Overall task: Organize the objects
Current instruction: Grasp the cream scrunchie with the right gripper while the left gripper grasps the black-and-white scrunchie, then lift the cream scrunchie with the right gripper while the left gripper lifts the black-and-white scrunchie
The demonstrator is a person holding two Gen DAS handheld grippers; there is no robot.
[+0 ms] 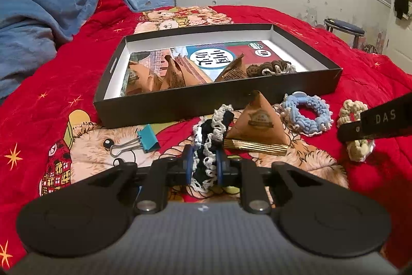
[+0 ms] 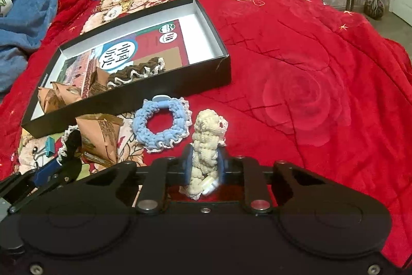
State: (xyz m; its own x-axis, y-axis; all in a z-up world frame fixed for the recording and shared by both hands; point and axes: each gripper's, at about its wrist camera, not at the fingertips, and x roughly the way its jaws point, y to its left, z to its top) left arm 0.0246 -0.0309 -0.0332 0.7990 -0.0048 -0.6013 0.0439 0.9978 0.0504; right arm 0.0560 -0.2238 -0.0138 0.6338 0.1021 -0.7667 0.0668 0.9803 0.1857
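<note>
1. Left wrist view first: my left gripper (image 1: 204,166) is clamped tight on the black-and-white scrunchie (image 1: 209,143), low centre of the frame, the fabric squashed between the blue pads.
2. Right wrist view: my right gripper (image 2: 205,166) is pinched on the cream scrunchie (image 2: 207,146), which stands bunched up between the pads at lower centre.
3. Both loads sit in front of the black box (image 1: 154,105), which fills the middle of the left view. Inside it already: a book, several brown triangular packets (image 1: 175,76) and a brown scrunchie (image 1: 267,67).
4. Not yet boxed, I judge: the blue scrunchie (image 2: 161,126) left of centre in the right view, one triangular packet (image 1: 257,125) just right of my left load, and a teal binder clip (image 1: 145,139) at lower left.
5. Risk one: these scrunchies are soft and springy. A grip on the loose frill rather than the core could let one slide out on the lift.
6. Risk two: the black-and-white scrunchie lies right against that loose packet, so lifting may drag or tip it.
7. Risk three: my right gripper shows at the right edge of the left view. Both hands heading for the box together could collide or clip its near wall.
</note>
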